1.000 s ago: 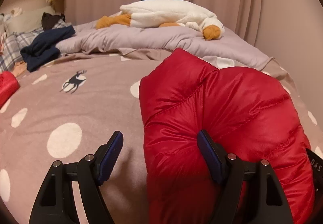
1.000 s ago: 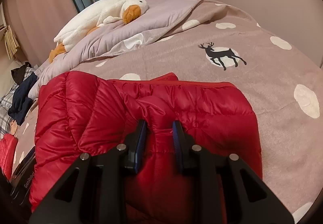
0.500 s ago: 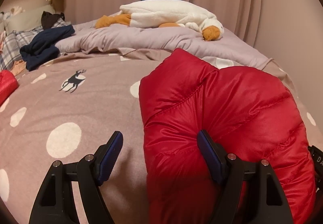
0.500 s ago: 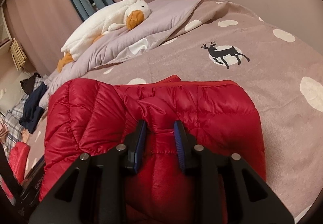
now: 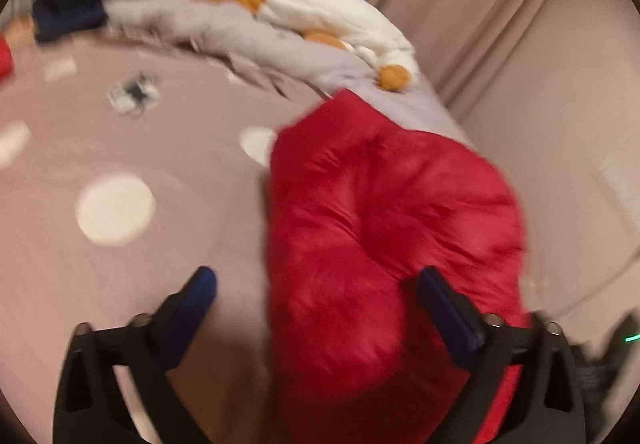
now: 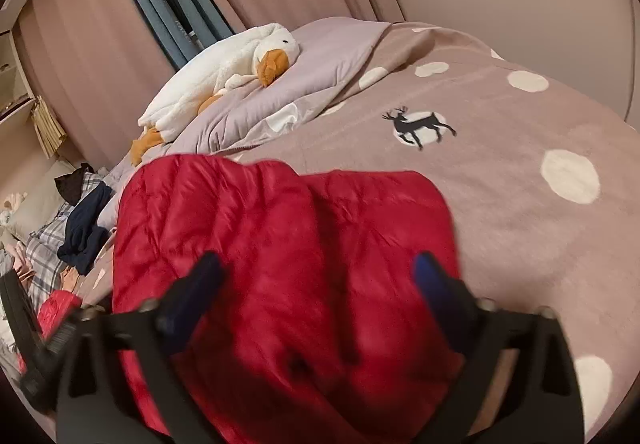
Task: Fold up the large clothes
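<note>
Since the earlier frames both hand-held grippers have let go: the right hand-held gripper [image 6: 316,276], which was pinching a ridge of the red jacket [image 6: 288,244], has just sprung its jaws wide, and the pinched ridge has flattened out. The left hand-held gripper [image 5: 316,284] has just widened too, and its view has swung and blurred, with the bed [image 5: 120,264] now tilted across the frame.

The jacket [image 5: 380,244] lies folded into a puffy bundle on the spotted bedcover [image 6: 540,244], near the bed's front edge, well short of the plush goose [image 6: 224,75] and the lilac quilt [image 6: 320,55] behind it.

The risk I see is the fold undoing itself. Down filling is springy and the shell looks slick, so with nothing pressing on it the top layer may puff up and slide open. A gripper drawing away could also catch the fabric on a finger and drag the bundle askew.

In the right view the jacket sits directly below and between the spread fingers, neither pad pressing it. In the left view the left finger is over bare bedcover and the right finger is at the bundle's surface; whether it touches I cannot tell through the blur.
</note>
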Demonstrator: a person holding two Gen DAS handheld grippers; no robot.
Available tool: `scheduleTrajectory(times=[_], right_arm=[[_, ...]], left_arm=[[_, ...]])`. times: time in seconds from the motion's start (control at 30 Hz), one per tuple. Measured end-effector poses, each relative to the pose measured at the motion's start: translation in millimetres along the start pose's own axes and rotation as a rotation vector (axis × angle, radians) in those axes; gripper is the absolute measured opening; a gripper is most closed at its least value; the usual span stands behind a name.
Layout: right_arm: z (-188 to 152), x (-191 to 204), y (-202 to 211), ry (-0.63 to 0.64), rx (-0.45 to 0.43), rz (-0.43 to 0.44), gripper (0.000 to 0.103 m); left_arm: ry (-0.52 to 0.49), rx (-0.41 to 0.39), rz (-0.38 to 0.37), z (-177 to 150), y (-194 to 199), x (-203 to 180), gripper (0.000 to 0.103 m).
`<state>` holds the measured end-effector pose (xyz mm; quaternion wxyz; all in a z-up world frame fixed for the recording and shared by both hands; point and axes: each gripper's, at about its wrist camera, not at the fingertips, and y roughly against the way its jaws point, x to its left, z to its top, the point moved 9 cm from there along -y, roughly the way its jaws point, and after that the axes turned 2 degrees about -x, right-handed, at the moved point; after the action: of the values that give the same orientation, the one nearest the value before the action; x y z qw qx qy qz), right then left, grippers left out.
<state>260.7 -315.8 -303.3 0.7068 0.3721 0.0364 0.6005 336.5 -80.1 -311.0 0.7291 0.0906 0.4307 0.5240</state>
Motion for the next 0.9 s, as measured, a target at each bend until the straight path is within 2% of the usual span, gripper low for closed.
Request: scheduleTrajectory(times=[0.03, 0.1, 0.13, 0.2, 0.27, 0.33, 0.37, 0.47, 0.57, 0.63, 0.7, 0.77, 0.9], right_arm=[[-3, -2, 1, -0.005, 0.008, -0.002, 0.103], [-12, -8, 2, -0.055, 0.048, 0.032, 0.103], [-14, -11, 2, -0.089, 0.061, 0.052, 0.103], [-17, -12, 2, -0.140, 0.082, 0.082, 0.103], [-22, -12, 2, -0.174, 0.117, 0.113, 0.103], [-32, -15, -3, -0.216, 0.170, 0.125, 0.103], [-38, -18, -7, -0.262, 0.195, 0.142, 0.103], [-50, -21, -16, -0.402, 0.248, 0.212, 0.103], [-55, -15, -18, -0.449, 0.265, 0.248, 0.103], [-56, -8, -20, -0.459, 0.282, 0.278, 0.103], [-59, 1, -24, -0.511, 0.294, 0.345, 0.103], [-62, 8, -28, -0.561, 0.317, 0.400, 0.103], [-64, 23, -31, -0.585, 0.350, 0.437, 0.103]], left_arm=[[0.028, 0.033, -0.073, -4, 4, -3, 0.101], [0.051, 0.079, -0.157, -12, 11, -5, 0.102], [0.040, 0.099, -0.175, -17, 14, -5, 0.102], [0.016, 0.128, -0.159, -25, 13, 3, 0.102], [0.055, 0.141, -0.144, -28, 8, 11, 0.102], [0.120, 0.191, -0.167, -35, -3, 17, 0.102], [0.137, 0.239, -0.188, -42, -10, 17, 0.102], [0.203, 0.319, -0.281, -49, -22, 13, 0.102], [0.257, 0.341, -0.368, -47, -30, 5, 0.102], [0.265, 0.400, -0.423, -53, -40, -6, 0.102], [0.249, 0.434, -0.447, -57, -49, -13, 0.102], [0.267, 0.421, -0.462, -52, -56, -15, 0.102], [0.286, 0.448, -0.500, -49, -65, -13, 0.102]])
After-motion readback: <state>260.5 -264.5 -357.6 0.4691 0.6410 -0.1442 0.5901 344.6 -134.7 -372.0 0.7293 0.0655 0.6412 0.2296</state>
